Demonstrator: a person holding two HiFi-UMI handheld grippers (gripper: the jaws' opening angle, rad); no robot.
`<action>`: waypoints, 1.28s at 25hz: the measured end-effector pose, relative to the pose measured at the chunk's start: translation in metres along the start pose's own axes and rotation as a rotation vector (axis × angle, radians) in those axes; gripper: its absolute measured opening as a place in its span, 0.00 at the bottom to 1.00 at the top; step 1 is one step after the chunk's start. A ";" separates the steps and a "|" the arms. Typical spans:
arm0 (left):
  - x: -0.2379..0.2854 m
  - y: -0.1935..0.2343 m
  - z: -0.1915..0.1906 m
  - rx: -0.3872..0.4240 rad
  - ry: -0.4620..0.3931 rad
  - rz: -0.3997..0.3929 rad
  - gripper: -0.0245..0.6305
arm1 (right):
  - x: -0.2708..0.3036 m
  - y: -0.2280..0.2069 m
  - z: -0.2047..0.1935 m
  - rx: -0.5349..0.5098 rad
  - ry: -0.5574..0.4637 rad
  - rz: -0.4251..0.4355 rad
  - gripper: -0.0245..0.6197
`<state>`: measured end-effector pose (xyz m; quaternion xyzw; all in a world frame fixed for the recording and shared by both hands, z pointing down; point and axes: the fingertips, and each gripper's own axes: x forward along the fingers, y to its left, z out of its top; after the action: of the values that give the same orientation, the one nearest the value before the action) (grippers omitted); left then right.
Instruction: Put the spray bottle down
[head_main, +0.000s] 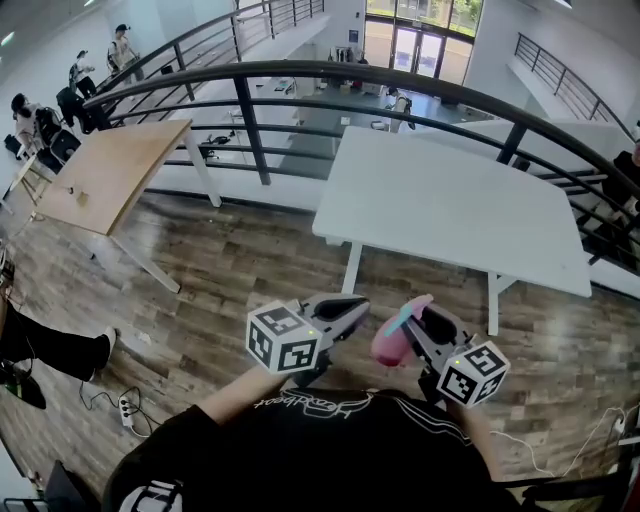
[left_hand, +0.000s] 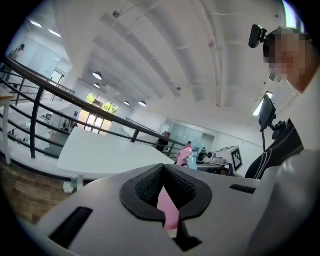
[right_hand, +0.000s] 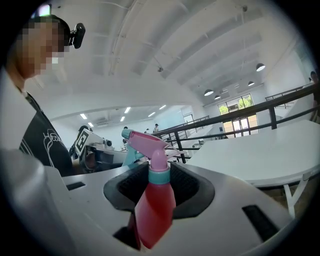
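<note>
A pink spray bottle with a teal collar and pink trigger head is held in my right gripper, close to the person's chest. In the right gripper view the bottle stands upright between the black pads, nozzle pointing left, with the right gripper shut on its neck and body. My left gripper hovers just left of it, jaws together. In the left gripper view a thin pink sliver sits pinched between that gripper's pads; what it is I cannot tell. The bottle's head shows beyond.
A white table stands ahead over the wooden floor, in front of a curved black railing. A wooden table is at the left. A power strip and a seated person's legs are at the lower left.
</note>
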<state>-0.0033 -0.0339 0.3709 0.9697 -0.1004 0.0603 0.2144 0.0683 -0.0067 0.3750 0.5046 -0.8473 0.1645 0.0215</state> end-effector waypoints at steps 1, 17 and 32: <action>-0.002 0.000 0.001 0.002 -0.004 0.002 0.04 | 0.002 0.002 0.002 -0.009 -0.001 0.004 0.25; 0.033 0.054 0.012 -0.041 -0.003 0.062 0.04 | 0.053 -0.049 0.009 -0.036 0.043 0.054 0.25; 0.107 0.177 0.047 -0.118 0.012 0.125 0.04 | 0.158 -0.155 0.040 -0.018 0.087 0.105 0.25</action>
<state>0.0651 -0.2293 0.4168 0.9469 -0.1629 0.0732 0.2675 0.1297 -0.2203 0.4092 0.4516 -0.8723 0.1795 0.0541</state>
